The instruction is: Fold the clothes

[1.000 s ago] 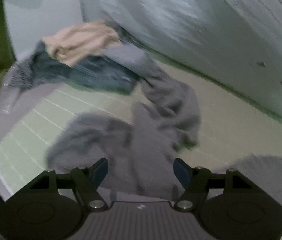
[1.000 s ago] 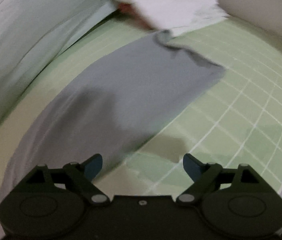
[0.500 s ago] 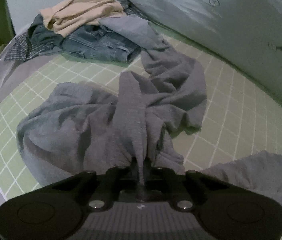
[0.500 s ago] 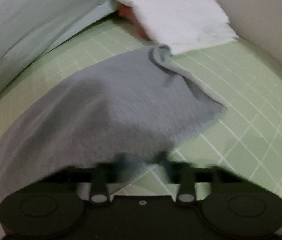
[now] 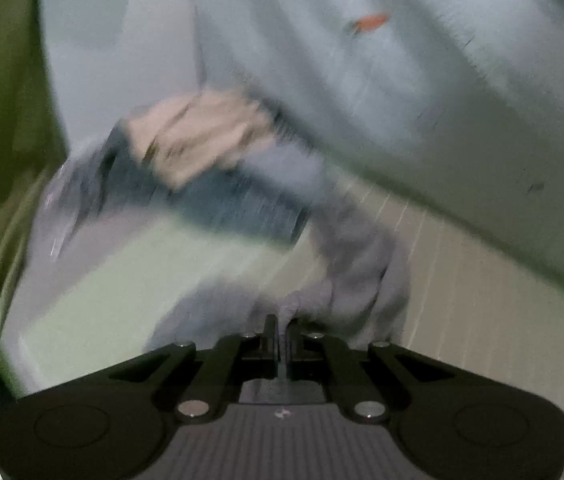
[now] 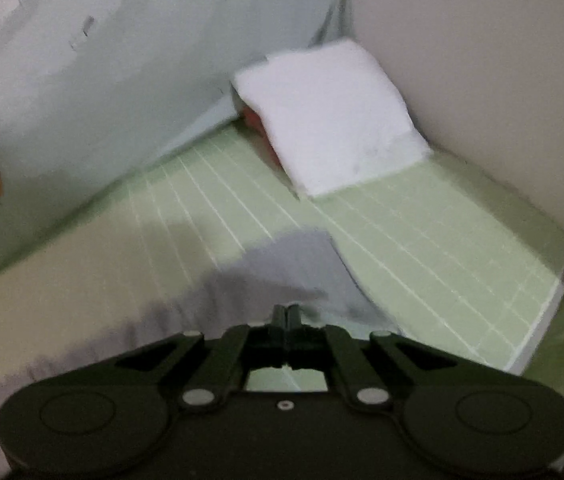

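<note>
The grey garment (image 5: 357,264) is pinched at its near edge by the left gripper (image 5: 281,326), whose jaws are pressed together on a fold of the cloth. From that point the fabric is seen trailing away over the green gridded mat (image 5: 122,280) toward a heap of clothes (image 5: 210,168) near the wall (image 5: 401,80). The heap is blurred; a beige piece (image 5: 202,136) is made out on top of something blue like denim (image 5: 238,204). In the right wrist view the same grey garment (image 6: 266,276) is clamped by the right gripper (image 6: 286,314), its jaws closed tight on the cloth's edge, and the fabric is spread down and to the left across the mat (image 6: 421,240). A folded white cloth (image 6: 329,120) is set in the far corner, leaning where the two walls meet, well apart from the grey garment. Something reddish (image 6: 260,124) is partly hidden beneath the white cloth; what it is cannot be told.
</note>
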`<state>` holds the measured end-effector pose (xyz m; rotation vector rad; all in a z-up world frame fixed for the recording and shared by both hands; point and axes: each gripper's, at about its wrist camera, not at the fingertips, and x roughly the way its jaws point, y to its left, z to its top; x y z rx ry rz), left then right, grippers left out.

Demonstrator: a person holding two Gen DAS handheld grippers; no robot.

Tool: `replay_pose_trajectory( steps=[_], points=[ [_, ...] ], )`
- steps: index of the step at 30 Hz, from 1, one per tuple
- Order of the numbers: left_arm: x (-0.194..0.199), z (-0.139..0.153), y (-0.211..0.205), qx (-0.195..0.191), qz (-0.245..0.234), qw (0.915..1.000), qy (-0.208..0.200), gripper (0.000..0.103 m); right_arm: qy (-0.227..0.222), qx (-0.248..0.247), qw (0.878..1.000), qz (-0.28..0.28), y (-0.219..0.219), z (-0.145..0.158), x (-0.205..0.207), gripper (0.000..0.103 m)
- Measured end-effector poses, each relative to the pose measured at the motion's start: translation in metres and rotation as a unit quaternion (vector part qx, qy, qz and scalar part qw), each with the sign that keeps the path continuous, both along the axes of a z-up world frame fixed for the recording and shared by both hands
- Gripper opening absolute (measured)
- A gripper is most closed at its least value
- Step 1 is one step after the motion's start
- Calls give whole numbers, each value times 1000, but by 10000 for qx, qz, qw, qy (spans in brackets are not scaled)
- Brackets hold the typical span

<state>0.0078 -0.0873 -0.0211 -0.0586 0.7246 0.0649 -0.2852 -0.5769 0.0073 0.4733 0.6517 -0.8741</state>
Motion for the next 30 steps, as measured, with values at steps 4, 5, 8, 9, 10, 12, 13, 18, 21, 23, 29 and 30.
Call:
replay_pose_trajectory(
  steps=[4, 5, 8, 9, 10, 12, 13, 18, 21, 23, 29, 30],
  points=[
    [67, 26, -38, 148, -338, 9971, -664, 4, -300, -435, 9983, 241, -26, 26, 66, 0],
    [93, 28, -53, 81, -362, 9967, -723, 4, -358, -525, 9976, 275, -35, 29, 89, 0],
    [163, 32, -97, -136, -481, 9967, -632, 26, -505, -683, 9952, 481, -72, 29, 173, 2],
    [178, 33, -109, -212, -487, 9972, -525, 33, -501, -694, 9950, 515, -75, 27, 185, 22],
    [190, 35, -120, -275, -508, 9973, -447, 47, -487, -697, 9949, 542, -77, 25, 195, 48],
    [185, 32, -128, -216, -789, 9941, -717, 75, -459, -703, 9947, 596, -80, 21, 215, 57],
    [183, 30, -132, -187, -929, 9919, -852, 87, -445, -706, 9946, 624, -82, 20, 224, 66],
    [162, -7, -129, 129, -1283, 9906, -451, 89, 317, -733, 9954, 536, -77, -26, 211, 82],
    [142, -35, -121, 225, -1273, 9916, -58, 89, 814, -341, 9956, 309, -84, -66, 191, 82],
    [128, -50, -115, 290, -1163, 9925, 219, 88, 968, 22, 9953, 33, -95, -89, 178, 82],
    [92, -67, -90, -21, -862, 9936, 727, 88, 1052, 496, 9921, -480, -109, -118, 174, 82],
    [88, -67, -84, -27, -808, 9940, 739, 88, 1052, 528, 9918, -507, -109, -120, 175, 82]
  ],
)
